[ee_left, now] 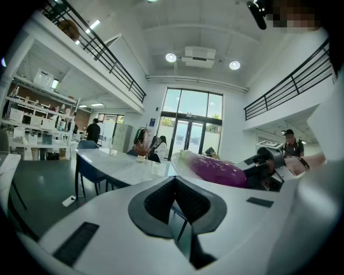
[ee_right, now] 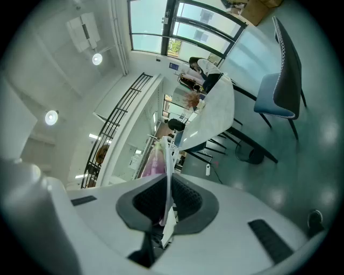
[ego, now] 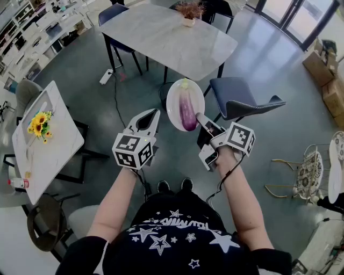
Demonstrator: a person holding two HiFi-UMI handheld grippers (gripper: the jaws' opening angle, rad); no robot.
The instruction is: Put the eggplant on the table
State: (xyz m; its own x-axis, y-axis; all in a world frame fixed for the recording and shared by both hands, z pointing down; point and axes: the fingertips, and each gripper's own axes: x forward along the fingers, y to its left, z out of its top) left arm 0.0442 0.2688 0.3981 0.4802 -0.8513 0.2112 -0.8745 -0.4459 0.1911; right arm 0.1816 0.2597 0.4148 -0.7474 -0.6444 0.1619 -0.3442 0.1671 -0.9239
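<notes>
Scanning from the left: small white bench [ego: 54, 140] with sunflowers [ego: 38, 123] is well off to the side, not in play. Left tool [ego: 151, 115] has jaws pressed together, nothing between them, and floats just left of the plate [ego: 174, 100]. The plate is up in the air over the floor, not resting on anything. The eggplant [ego: 186, 108] lies on it with its long axis running away from the person, green stem end far, fat purple end near. In the left gripper view it shows to the right and ahead of that tool.

Right tool [ego: 201, 118] is clamped on the plate's near-right rim; the right gripper view shows the rim edge-on between the pads. So the eggplant sits just up and left of the right tool, carried through the plate, not gripped itself. Right hand is the nearer one.

Marble bench [ego: 161, 40] is straight ahead past the plate, with a potted plant [ego: 188, 12] at its far edge and the near part bare. Blue chair [ego: 239, 97] stands just right of the plate, near that bench's corner, and could snag the right arm on the way forward. Tilting the plate risks the eggplant rolling off.
</notes>
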